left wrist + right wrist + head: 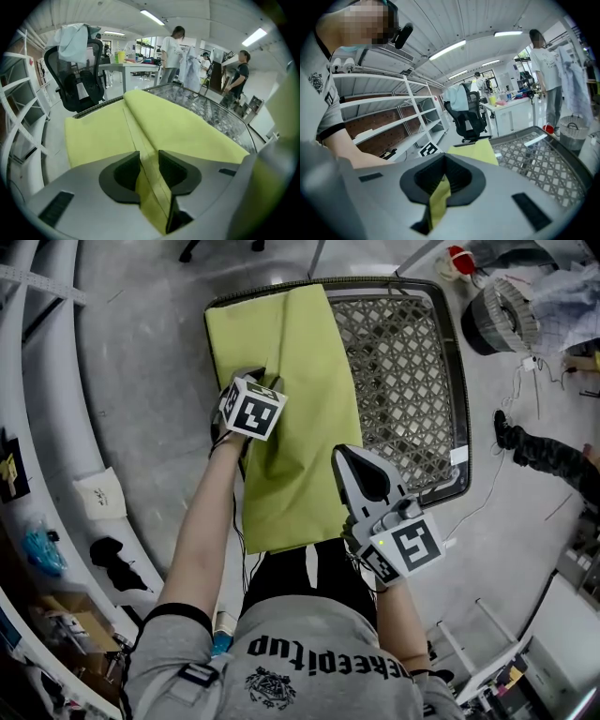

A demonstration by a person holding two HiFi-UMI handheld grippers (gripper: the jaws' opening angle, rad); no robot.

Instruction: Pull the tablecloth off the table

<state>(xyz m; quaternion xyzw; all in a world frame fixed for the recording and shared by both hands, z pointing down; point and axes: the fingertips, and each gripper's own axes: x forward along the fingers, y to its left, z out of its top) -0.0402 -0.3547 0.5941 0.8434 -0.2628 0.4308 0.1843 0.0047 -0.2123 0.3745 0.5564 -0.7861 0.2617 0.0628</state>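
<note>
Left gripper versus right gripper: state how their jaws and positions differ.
Left gripper's jaws stand apart astride a raised tablecloth fold; right gripper's jaws are shut on the cloth. Left gripper is farther up the cloth; right gripper at its near right edge. Both work the same tablecloth.

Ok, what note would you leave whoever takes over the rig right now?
Left gripper: jaws apart, straddling a raised fold of the tablecloth, not clamped yet.
Right gripper: jaws shut on the cloth's right edge.
Cloth covers only the left part of the table; the right part is bare.
Left to do: probably close the left jaws on the fold, then pull the cloth off towards you.
</note>
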